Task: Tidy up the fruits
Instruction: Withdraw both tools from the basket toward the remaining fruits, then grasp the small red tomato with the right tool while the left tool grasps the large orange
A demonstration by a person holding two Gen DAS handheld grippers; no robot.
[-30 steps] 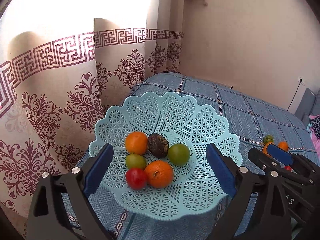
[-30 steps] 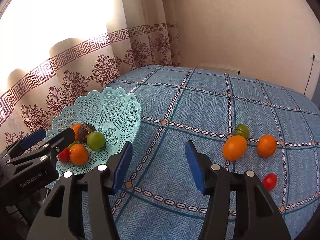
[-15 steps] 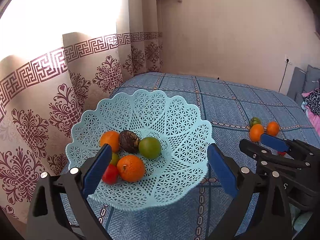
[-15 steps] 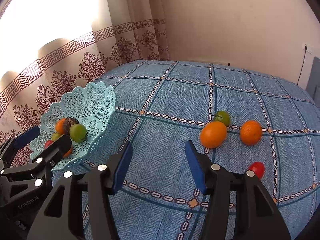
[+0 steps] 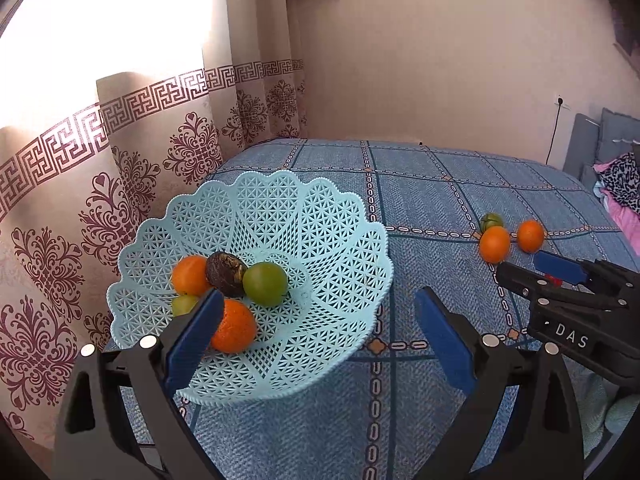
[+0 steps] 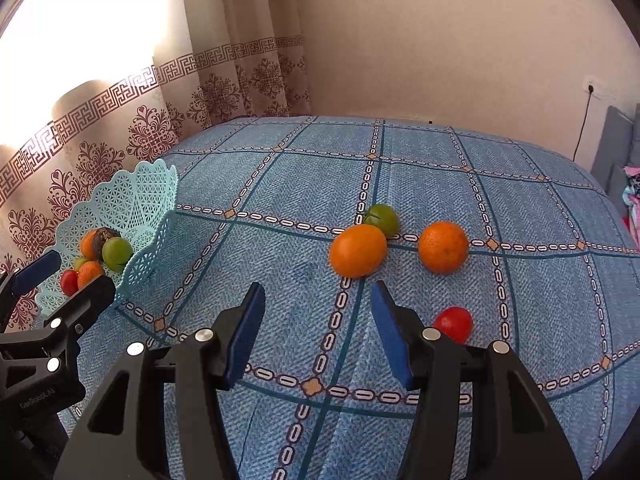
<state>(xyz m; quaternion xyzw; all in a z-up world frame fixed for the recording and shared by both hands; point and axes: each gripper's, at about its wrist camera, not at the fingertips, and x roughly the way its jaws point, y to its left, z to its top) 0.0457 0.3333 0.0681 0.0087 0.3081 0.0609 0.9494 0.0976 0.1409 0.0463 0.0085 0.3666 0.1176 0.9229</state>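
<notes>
Basket at left on the bedspread holds six fruits. Left gripper: jaws wide, empty, just beside the basket. Right gripper: jaws wide, empty. Beyond it lie two oranges, a green fruit and a tomato.

Strong daylight pours through the curtain at upper left, blown out to plain white in both views. The wall takes a soft, warm, even tone. On the bedspread light is bright and diffuse; fruits cast only short, faint shadows beneath them. The nearer orange shows a mild sheen on top. Fisheye bending curves the curtain band and the bedspread grid, and dark vignette fills the corners. Focus is sharp in the middle; the far right edge of each view is smeared and dim
</notes>
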